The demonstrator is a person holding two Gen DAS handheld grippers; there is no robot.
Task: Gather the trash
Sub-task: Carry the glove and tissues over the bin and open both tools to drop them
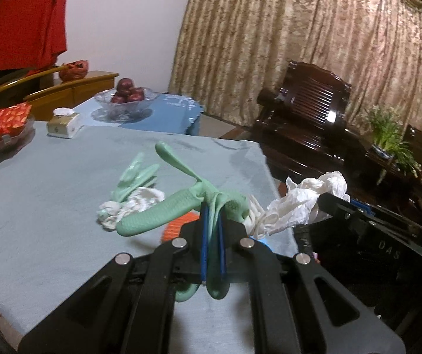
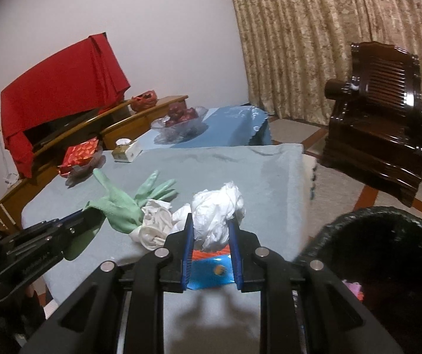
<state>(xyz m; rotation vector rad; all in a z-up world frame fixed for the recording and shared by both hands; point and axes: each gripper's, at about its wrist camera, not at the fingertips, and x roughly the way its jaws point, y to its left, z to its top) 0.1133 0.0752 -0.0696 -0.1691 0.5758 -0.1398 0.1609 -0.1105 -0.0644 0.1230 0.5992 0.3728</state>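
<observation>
My left gripper (image 1: 212, 224) is shut on a green rubber glove (image 1: 163, 212) and holds it above the table; it also shows in the right wrist view (image 2: 116, 203). My right gripper (image 2: 211, 227) is shut on a crumpled white tissue (image 2: 216, 209), seen from the left wrist view (image 1: 302, 203) too. A second green glove (image 2: 157, 188) and a crumpled white cloth (image 2: 154, 224) lie on the grey-blue tablecloth (image 2: 255, 171). An orange and blue wrapper (image 2: 211, 268) lies under my right gripper. A black trash bin (image 2: 384, 253) stands at the right, beside the table.
A tissue box (image 2: 126, 150), a red packet on a glass dish (image 2: 79, 156) and a glass bowl of apples (image 2: 181, 121) stand at the table's far side. A dark wooden armchair (image 2: 382, 112) stands at the right, by the curtain.
</observation>
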